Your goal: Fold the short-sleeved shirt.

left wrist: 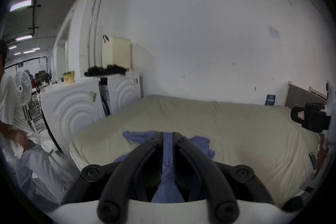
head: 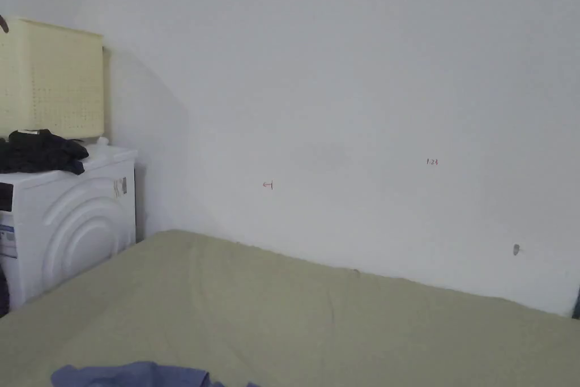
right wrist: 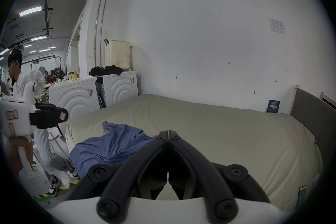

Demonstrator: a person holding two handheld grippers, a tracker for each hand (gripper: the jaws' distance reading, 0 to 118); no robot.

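1. Blue, crumpled, the soft short-sleeved shirt (right wrist: 109,148) lies heaped near the front edge of the pale green bed sheet (right wrist: 209,129).
2. The left gripper (left wrist: 167,135) hovers above it, jaws a narrow slit apart and gripping nothing.
3. The right gripper (right wrist: 168,134) is closed and empty.
4. I'd spread the shirt flat before creasing.

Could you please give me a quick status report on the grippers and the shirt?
Left gripper slightly open, right gripper shut empty, both held above the bed. Crumpled blue short-sleeved shirt lying unfolded near the edge of the green bedsheet. Nothing in the way.
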